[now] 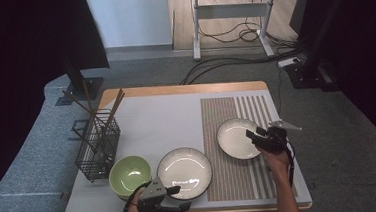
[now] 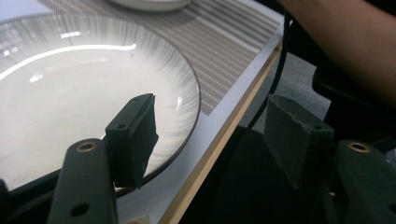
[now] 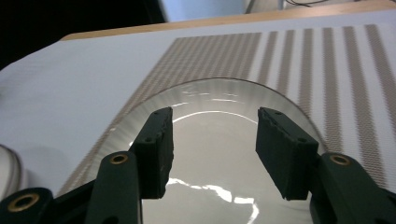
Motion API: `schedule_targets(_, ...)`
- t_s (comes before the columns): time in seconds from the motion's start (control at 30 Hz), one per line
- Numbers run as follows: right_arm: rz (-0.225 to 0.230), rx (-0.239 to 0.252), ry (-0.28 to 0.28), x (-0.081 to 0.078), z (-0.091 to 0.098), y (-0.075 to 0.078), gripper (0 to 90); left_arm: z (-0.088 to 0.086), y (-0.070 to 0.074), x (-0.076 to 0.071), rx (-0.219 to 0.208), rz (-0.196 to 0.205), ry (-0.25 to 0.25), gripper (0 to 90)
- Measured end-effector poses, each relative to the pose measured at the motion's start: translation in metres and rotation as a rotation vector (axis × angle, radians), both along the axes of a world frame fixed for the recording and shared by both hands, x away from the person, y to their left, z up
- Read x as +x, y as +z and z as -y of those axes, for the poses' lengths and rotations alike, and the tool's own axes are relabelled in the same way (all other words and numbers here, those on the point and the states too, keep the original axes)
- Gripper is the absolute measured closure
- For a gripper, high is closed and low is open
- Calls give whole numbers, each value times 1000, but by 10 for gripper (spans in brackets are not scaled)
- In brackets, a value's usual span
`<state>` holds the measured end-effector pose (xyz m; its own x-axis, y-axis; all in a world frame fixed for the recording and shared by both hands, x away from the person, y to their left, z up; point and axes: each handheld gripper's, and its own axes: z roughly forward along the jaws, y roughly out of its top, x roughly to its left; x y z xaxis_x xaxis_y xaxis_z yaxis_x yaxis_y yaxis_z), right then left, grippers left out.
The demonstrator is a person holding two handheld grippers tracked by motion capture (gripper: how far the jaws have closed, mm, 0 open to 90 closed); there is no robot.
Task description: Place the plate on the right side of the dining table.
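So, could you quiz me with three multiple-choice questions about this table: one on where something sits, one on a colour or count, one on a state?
1. Where does the small plate lie?
A. on the striped mat
B. inside the wire basket
C. on the floor

2. What colour is the bowl?
A. red
B. light green
C. black

3. How does the right tool stand?
A. shut on a chopstick
B. clamped on the bowl
C. open, with nothing between its pads

Answers:
1. A: the small plate rests on the striped mat at the table's right side.
2. B: the bowl beside the wire basket is light green, next to the larger dark-rimmed plate.
3. C: the right gripper view shows its two pads apart above the plate, gripping nothing.
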<state>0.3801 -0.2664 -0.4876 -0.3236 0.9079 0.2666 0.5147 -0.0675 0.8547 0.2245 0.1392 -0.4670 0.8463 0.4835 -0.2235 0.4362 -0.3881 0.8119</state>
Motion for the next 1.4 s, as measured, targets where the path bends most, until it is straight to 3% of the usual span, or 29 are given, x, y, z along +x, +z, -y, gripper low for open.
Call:
schedule_targets(0.03,11,-3,27,-2,-8,2,467,0,1,-1,-1,3,-1,346)
schedule_targets(0.2,11,-18,60,-4,-23,3,463,-2,4,-1,3,12,2,345)
schedule_targets(0.67,16,-43,130,-9,-46,3,451,-13,19,3,-20,41,30,343)
schedule_targets(1.4,-3,-82,137,-10,-52,-1,450,-55,34,19,-68,49,122,341)
